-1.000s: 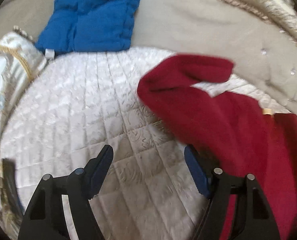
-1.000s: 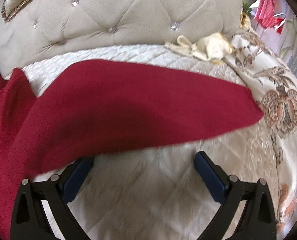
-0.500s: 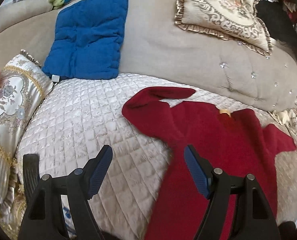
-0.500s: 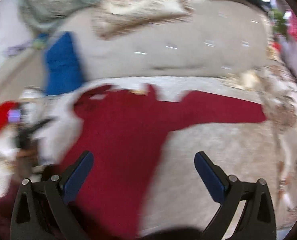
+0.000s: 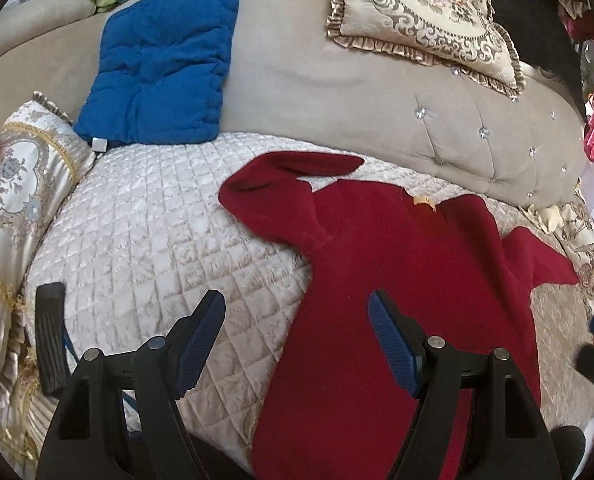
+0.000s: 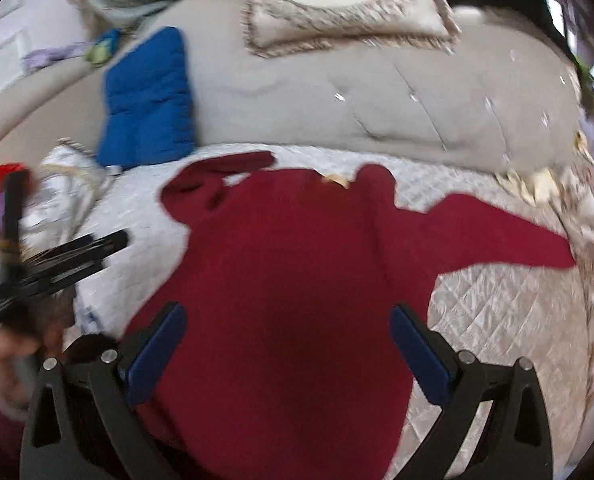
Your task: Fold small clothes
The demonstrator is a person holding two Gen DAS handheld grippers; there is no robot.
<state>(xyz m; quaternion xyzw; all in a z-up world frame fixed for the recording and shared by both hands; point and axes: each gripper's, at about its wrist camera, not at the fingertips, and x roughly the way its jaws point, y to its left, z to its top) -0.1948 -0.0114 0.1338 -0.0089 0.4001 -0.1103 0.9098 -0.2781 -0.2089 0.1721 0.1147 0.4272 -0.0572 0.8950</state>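
A small dark red sweater (image 5: 397, 280) lies spread flat on the white quilted bed cover (image 5: 145, 232), neck label toward the headboard. Its left sleeve (image 5: 281, 184) is bent back on itself; its right sleeve (image 6: 497, 236) stretches out to the right. My left gripper (image 5: 297, 336) is open and empty, held above the sweater's left edge near the hem. My right gripper (image 6: 289, 344) is open and empty, held above the sweater's (image 6: 289, 280) lower body. The left gripper also shows in the right wrist view (image 6: 57, 264), held in a hand at the left.
A beige tufted headboard (image 5: 377, 92) curves behind the bed. A blue cushion (image 5: 161, 68) and an ornate fringed pillow (image 5: 425, 12) lean on it. A patterned cream pillow (image 5: 13, 184) lies at the left. Floral bedding (image 6: 589, 224) borders the quilt at the right.
Both grippers have pulled back and up from the sweater's sleeves toward its hem. The sweater now lies flat and still, with much more of the bed in view.
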